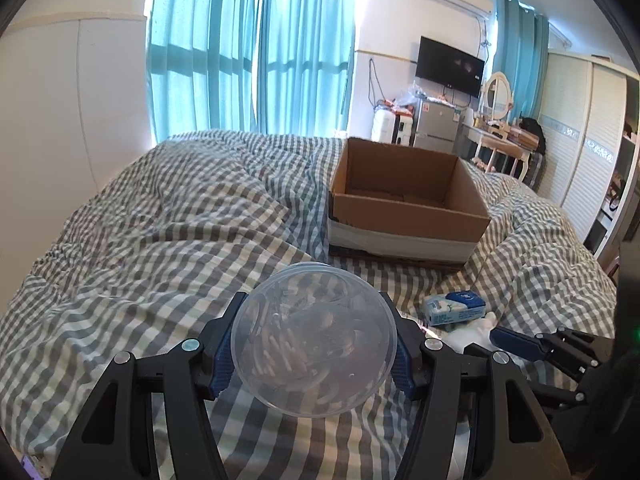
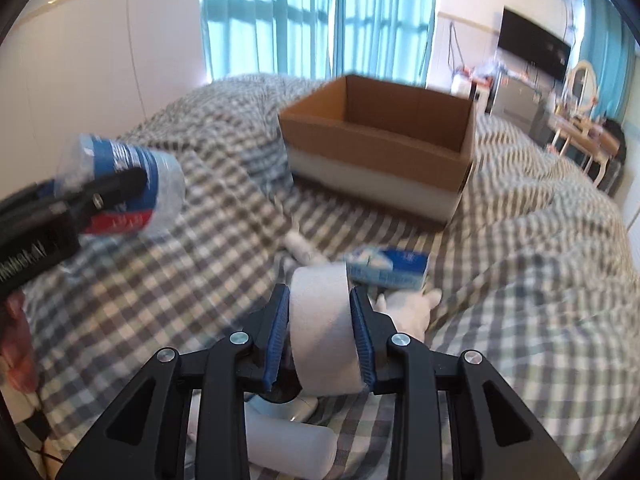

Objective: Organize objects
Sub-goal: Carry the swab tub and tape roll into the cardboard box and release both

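I am carrying a clear plastic bottle (image 1: 314,344) in my left tool (image 1: 314,354) and a white roll (image 2: 322,320) in my right tool (image 2: 322,338), both raised above the checked bed and heading, I judge, for the open cardboard box (image 1: 404,216) ahead. Each tool is closing partway, pads pressing its load's sides. Next, I am needing to clear the box's near wall before releasing. A blue carton (image 2: 390,270) is lying just beyond the right tool.

The bed cover (image 1: 180,216) has a check pattern in grey and white, and the cardboard box (image 1: 404,196) is brown with a white band below. The curtains (image 1: 248,48) are turquoise; the small carton (image 1: 454,308) is blue and white, and the gripper pads (image 2: 280,338) are blue on black arms.
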`<state>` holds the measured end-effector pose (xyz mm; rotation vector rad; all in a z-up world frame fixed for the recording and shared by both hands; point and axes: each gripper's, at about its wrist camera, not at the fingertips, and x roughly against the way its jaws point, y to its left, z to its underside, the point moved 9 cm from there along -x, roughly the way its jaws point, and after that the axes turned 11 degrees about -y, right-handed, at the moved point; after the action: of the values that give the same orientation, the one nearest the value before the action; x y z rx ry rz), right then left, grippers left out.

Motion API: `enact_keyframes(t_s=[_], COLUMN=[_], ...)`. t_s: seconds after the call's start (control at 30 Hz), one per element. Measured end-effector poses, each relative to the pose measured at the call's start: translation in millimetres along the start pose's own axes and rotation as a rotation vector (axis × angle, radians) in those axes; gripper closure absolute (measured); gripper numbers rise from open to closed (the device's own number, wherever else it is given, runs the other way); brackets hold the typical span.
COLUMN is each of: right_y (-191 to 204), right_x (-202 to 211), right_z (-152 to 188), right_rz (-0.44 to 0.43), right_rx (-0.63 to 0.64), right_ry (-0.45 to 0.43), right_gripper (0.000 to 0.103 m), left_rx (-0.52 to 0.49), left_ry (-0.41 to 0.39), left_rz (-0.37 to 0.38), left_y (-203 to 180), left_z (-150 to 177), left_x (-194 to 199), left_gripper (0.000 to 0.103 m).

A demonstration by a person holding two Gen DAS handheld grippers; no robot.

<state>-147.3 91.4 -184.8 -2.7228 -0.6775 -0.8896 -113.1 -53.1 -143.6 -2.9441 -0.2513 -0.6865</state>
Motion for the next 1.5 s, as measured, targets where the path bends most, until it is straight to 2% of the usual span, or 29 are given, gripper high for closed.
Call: enact_keyframes(t_s=[0.07,0.27,0.37,0.43,0.5,0.53,0.6,0.77,0.97,1.1,1.33,1.5], right_y=[-4,-1,3,10,14,16,18,17,7,0,-15,-27], right_x=[-7,-12,-7,-9,-16,-23,-28,-21,3,23,43,45], right_z=[3,4,2,1,4,9,12,4,-25,-53,-110,-155], right_rz=[0.014,-0.032,-0.049,-0.063,-0.042,-0.036,-0.039,-0.034,-0.023,-0.009,-0.022,-0.016], right_rx=[-0.005,-0.017,-0.003,0.015,0.052,0.068,0.074,0.069,0.052,0.056,0.037,0.045], right_ry=[0.017,0.037,0.016,0.009,0.034,0.060,0.075,0.044,-0.040,-0.105,-0.193,-0.247], right_gripper=[0.072,0.072,0.053,0.053,0.053,0.053,0.072,0.073,0.074,0.074,0.074,0.074], left_rx=[0.006,0.014,0.021,0.030,0.034,0.035,0.039,0.047,0.023,0.012,-0.027,-0.067], left_ry=[0.028,0.084,0.090,0.092,0.094,0.094,0.096,0.098,0.076,0.043,-0.012,-0.068], left_rz=[0.008,0.033,0.041,0.044,0.047,0.049,0.054,0.059,0.060,0.064,0.085,0.078], left_y=[-2,-6,-7,-6,-6,-6,-6,-5,-10,-15,-29,-40], left_z=[4,15,16,16,16,16,17,16,6,-13,-60,-105], left_x=[-10,-27,-28,-29,-29,-29,-30,-29,-22,-17,-22,-38], left_gripper=[0.040,0.040,0.039,0.039,0.039,0.039,0.039,0.040,0.040,0.040,0.040,0.040])
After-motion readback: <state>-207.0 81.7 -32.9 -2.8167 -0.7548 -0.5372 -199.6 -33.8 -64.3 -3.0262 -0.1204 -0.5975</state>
